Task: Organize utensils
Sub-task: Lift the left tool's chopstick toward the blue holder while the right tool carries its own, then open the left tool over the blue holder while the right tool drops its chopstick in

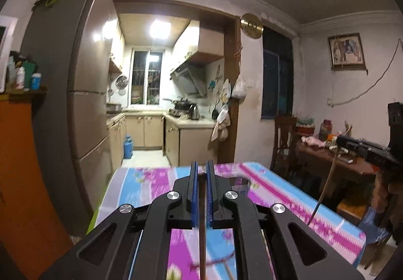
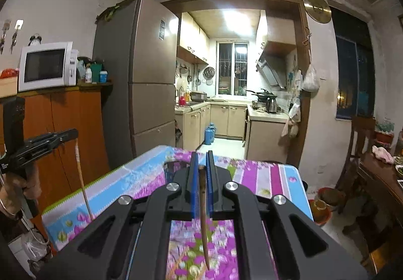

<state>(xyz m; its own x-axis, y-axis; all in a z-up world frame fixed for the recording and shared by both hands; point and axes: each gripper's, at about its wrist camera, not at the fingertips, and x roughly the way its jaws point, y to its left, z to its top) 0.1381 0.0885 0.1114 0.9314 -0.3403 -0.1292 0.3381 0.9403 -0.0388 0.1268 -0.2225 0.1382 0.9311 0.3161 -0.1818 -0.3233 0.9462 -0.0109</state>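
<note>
My left gripper (image 1: 202, 169) is shut on a brown chopstick (image 1: 202, 237) that hangs down between the blue pads toward the flowered tablecloth. My right gripper (image 2: 201, 160) is shut on another brown chopstick (image 2: 203, 219), its tip pointing down above the cloth. Each gripper shows in the other's view: the right one at the right edge (image 1: 362, 148) with its chopstick hanging (image 1: 325, 189), the left one at the left edge (image 2: 42, 144) with its chopstick hanging (image 2: 81, 179). A clear glass container (image 2: 173, 169) stands on the table just behind the right gripper; it also shows in the left view (image 1: 240, 184).
The table with a pink, blue and purple cloth (image 1: 289, 194) lies below both grippers. A tall fridge (image 2: 141, 73) and an orange cabinet with a microwave (image 2: 46, 66) stand to the left. A dark wooden side table with clutter (image 1: 335, 156) and a chair (image 1: 284, 139) stand to the right.
</note>
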